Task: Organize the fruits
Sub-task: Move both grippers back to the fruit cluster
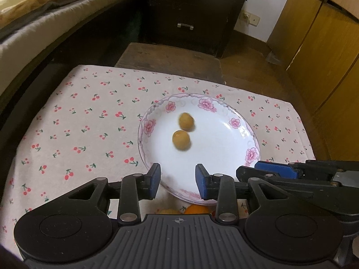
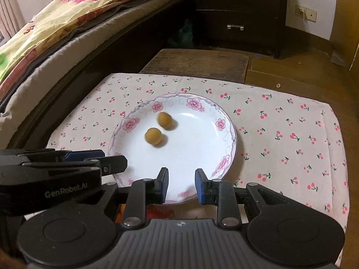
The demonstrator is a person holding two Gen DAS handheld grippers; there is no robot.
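Fruits: two small round yellow-brown ones [image 1: 181, 139] [image 1: 186, 121], blurred, mid-frame on flowered plate [image 1: 251, 132]. Probably light, smooth, prone to rolling; best pinched across the middle. Left tool [image 1: 178, 182] narrowly parted, empty. Right tool [image 2: 181, 185] at its narrowest, gripping nothing.

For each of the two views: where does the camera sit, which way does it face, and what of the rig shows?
Left wrist: on the left tool, tilted down at the plate; own fingers, with the right tool entering at right.
Right wrist: on the right tool, facing the same plate; own fingers, left tool at left.
Shared: plate, two yellow fruits, cherry cloth, dresser.
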